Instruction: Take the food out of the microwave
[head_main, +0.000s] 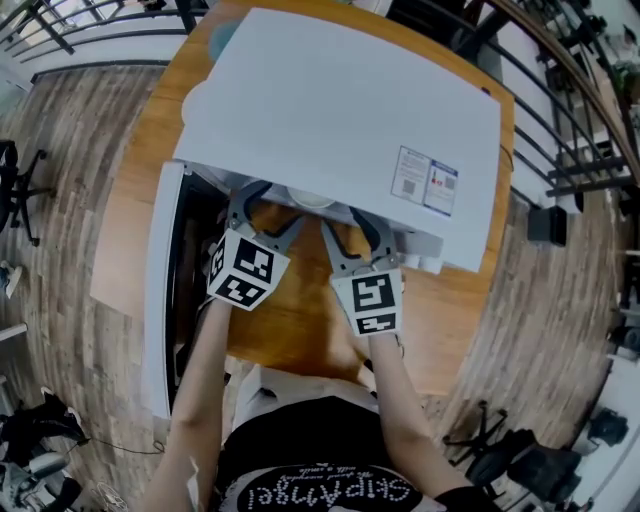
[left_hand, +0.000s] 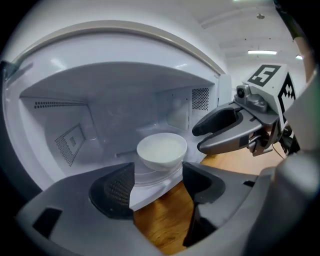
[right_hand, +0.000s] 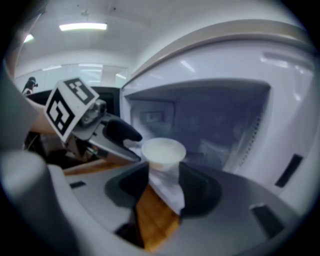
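Observation:
A white microwave (head_main: 340, 110) stands on a wooden table (head_main: 300, 330) with its door (head_main: 160, 290) swung open to the left. Inside, a white bowl (left_hand: 161, 151) sits on the glass turntable (left_hand: 150, 177); it also shows in the right gripper view, bowl (right_hand: 163, 150). My left gripper (left_hand: 157, 187) is open just outside the cavity's front edge, with the bowl ahead of its jaws and apart from them. My right gripper (right_hand: 165, 187) is open too, pointing at the bowl from the right. In the head view the left gripper (head_main: 268, 205) and the right gripper (head_main: 355, 225) hang side by side at the opening.
The open door stands close to the left arm. The microwave's control panel side is on the right. Each gripper shows in the other's view: right gripper (left_hand: 198, 140), left gripper (right_hand: 134, 146). Railings and wood floor surround the table.

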